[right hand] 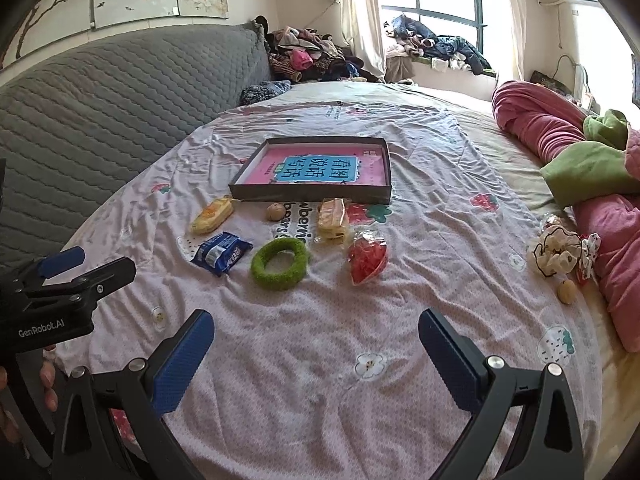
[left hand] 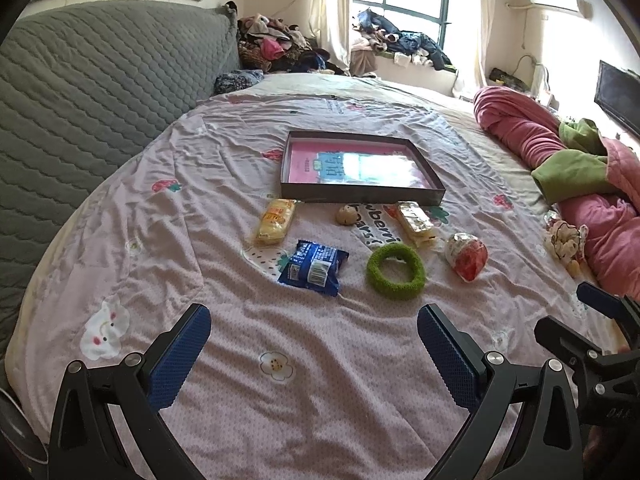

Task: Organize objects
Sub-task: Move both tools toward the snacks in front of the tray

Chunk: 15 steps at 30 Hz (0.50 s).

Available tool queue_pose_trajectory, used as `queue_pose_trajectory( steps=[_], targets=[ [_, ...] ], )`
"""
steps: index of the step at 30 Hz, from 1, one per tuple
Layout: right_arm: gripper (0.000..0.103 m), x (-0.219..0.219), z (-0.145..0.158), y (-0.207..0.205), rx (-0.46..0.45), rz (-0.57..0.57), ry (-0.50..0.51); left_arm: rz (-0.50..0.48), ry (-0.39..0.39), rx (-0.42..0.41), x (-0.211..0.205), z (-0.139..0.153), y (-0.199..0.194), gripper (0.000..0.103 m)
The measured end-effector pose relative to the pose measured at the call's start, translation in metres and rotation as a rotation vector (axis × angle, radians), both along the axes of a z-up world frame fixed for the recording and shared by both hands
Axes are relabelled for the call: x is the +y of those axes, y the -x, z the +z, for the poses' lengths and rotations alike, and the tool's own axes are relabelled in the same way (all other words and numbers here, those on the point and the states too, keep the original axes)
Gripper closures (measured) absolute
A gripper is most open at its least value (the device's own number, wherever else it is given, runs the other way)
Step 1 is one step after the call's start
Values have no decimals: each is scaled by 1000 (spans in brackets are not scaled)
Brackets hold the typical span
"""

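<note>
- Hovering both grippers low over the near part of the bed (left hand: 320,360), pink printed sheet under them, nothing held.
- Our left gripper (left hand: 314,340): fingers spread wide, blue pads facing each other, only sheet between them.
- Our right gripper (right hand: 316,344): same, spread wide and empty. It also shows at the right edge of the left wrist view, and the left one shows at the left edge of the right wrist view with a hand (right hand: 48,384) gripping it.
- Shallow dark box (left hand: 362,196) lies flat mid-bed, well ahead of both grippers, with a pink book (right hand: 320,166) with a blue label inside.
- We see loose items on the sheet just in front of the box, none inside it:
- Yellow snack pack (left hand: 276,220), nearest the box's left corner.
- Small round tan item (left hand: 346,214), just off the box's front wall; can't tell what it is.
- Second yellow snack pack (left hand: 416,222), in clear wrap, near the right half of the front wall.
- Blue packet (left hand: 314,266), closer to us, lying flat and slightly askew.
- Green fuzzy ring (left hand: 396,272), right of the blue packet, apart from it.
- Red item in clear wrap (left hand: 466,256), right of the ring.
- Cream and black bundle (right hand: 558,256) plus another small tan ball (right hand: 567,291) sit far right, beside the pink blanket (right hand: 560,128).
- Grey quilted headboard (left hand: 100,92) runs along the left.
</note>
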State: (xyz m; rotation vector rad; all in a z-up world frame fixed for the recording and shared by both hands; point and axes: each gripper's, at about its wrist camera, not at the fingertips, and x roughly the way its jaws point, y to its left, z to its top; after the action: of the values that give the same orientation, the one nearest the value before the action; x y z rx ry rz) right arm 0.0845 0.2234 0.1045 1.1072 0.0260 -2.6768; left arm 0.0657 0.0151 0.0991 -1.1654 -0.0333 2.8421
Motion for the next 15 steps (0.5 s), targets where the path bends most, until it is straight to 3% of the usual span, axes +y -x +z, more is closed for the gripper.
queue_pose_trajectory(
  steps=[15],
  targets=[
    [0, 3, -18, 45, -50, -9, -6, -7, 15, -48, 6, -26, 43, 0]
  ],
)
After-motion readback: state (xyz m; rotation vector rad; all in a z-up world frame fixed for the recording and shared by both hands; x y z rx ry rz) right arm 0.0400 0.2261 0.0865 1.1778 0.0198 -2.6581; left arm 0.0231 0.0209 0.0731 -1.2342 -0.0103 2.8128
